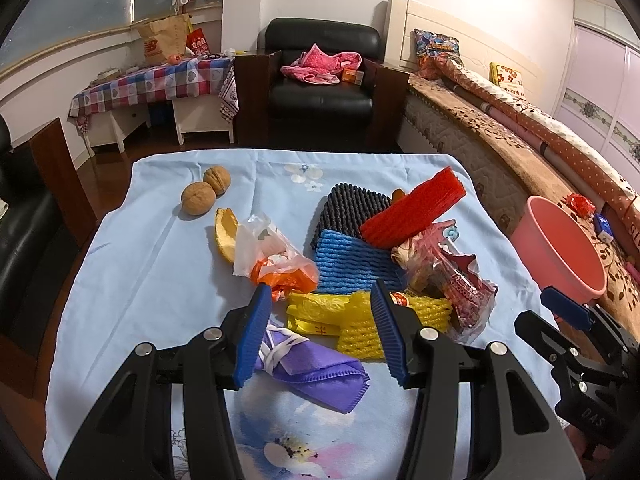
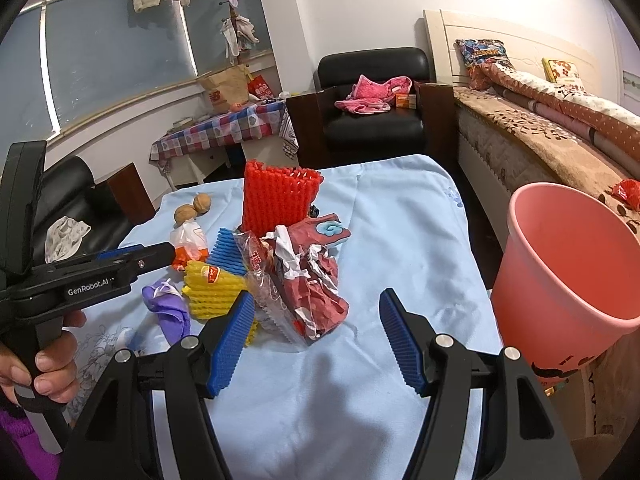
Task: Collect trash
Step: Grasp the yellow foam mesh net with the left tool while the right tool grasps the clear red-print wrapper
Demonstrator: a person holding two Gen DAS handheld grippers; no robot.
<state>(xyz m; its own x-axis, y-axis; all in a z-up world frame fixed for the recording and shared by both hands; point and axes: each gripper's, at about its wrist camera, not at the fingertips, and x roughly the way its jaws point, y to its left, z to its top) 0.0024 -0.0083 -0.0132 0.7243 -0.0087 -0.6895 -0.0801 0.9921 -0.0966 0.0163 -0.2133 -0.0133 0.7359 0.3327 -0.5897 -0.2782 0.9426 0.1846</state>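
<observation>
Both tools hover over the table, nothing gripped. Left gripper [image 1: 322, 332]: blue ribbed pads spread wide, empty, over the near end of the trash pile, above a folded purple non-woven bag with a white tie [image 1: 316, 368] and a yellow foam fruit net [image 1: 360, 328]. Right gripper [image 2: 316, 340]: jaws also wide apart, empty, low over the light blue floral tablecloth [image 2: 400, 240], pointed at a crumpled red paper wrapper inside clear plastic [image 2: 316, 280]

Trash sits clustered mid-table: red foam net [image 1: 416, 208] leaning on a black foam net [image 1: 352, 208], blue foam net [image 1: 352, 264] in front of those, yellow plastic bag [image 1: 316, 312] touching the yellow net, orange-and-clear plastic bag [image 1: 276, 256], orange peel [image 1: 225, 236] just beside it. Two walnuts [image 1: 206, 190] lie apart at the far left, touching each other

Pink plastic bucket [image 2: 568, 264] stands off the table's right edge, against the bed [image 2: 540, 136], mouth up; inside looks empty as far as visible

Person's hand [image 2: 44, 360] wraps the left tool's handle
</observation>
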